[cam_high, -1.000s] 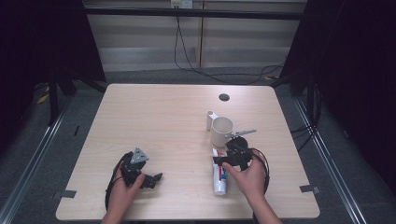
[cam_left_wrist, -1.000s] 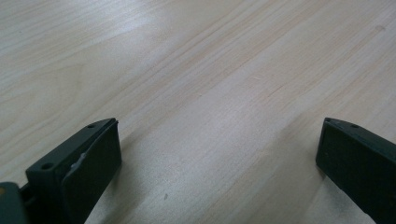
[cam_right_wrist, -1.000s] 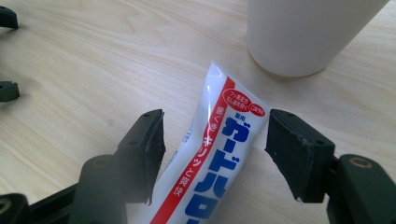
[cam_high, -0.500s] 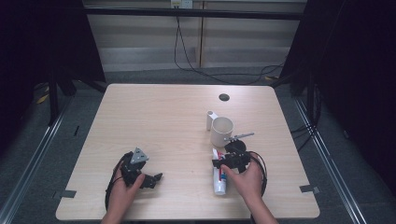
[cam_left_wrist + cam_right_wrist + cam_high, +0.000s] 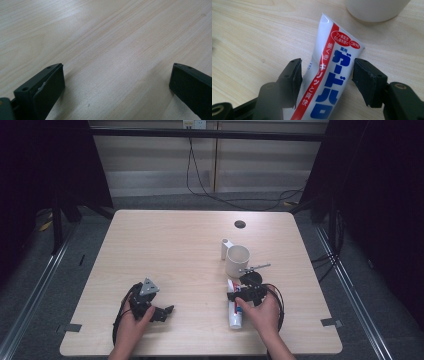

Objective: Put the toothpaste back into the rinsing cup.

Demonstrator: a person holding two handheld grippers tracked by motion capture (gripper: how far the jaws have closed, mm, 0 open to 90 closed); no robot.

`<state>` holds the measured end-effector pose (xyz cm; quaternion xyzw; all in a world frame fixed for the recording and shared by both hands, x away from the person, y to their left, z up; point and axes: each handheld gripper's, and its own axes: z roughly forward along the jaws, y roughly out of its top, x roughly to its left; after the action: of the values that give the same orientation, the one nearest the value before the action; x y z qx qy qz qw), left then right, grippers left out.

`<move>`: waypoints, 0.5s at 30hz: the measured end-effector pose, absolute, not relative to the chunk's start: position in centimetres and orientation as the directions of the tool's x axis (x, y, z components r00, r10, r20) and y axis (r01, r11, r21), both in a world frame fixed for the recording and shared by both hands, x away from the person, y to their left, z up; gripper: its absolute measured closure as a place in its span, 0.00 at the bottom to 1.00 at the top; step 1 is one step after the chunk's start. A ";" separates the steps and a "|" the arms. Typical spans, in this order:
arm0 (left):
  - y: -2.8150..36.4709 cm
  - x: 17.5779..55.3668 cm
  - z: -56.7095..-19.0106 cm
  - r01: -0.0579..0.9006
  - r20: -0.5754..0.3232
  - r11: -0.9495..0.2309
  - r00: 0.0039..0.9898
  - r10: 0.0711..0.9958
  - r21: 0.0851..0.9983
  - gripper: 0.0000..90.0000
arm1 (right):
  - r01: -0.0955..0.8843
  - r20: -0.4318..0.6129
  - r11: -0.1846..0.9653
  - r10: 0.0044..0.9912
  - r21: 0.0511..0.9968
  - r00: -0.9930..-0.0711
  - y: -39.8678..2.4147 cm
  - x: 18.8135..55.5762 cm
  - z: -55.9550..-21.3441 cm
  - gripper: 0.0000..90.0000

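Right gripper view: toothpaste tube lies between the closing right gripper's fingers, apparently clamped.

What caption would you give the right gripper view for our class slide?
Black gripper fingers closing around a white toothpaste tube with red stripe and blue lettering, lying on a light wooden table near a white mug.
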<state>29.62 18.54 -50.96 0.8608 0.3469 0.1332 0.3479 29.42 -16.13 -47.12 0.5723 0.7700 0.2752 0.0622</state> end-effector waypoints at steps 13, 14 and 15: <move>18.5 29.6 -51.0 0.505 -0.012 -0.518 0.724 0.690 0.691 0.00 | 0.855 0.228 0.163 0.924 0.493 -0.308 -15.7 29.6 -47.4 0.48; 18.5 29.6 -51.0 0.504 -0.012 -0.518 0.724 0.689 0.691 0.00 | 0.855 0.231 0.161 0.923 0.492 -0.307 -15.6 29.6 -47.5 0.49; 18.5 29.6 -51.0 0.506 -0.015 -0.517 0.725 0.689 0.691 0.00 | 0.854 0.234 0.163 0.921 0.495 -0.312 -15.5 29.6 -47.5 0.50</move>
<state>29.62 18.53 -50.97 0.8609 0.3468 0.1314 0.3482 29.59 -15.51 -47.55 0.5834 0.7603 0.2791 0.0603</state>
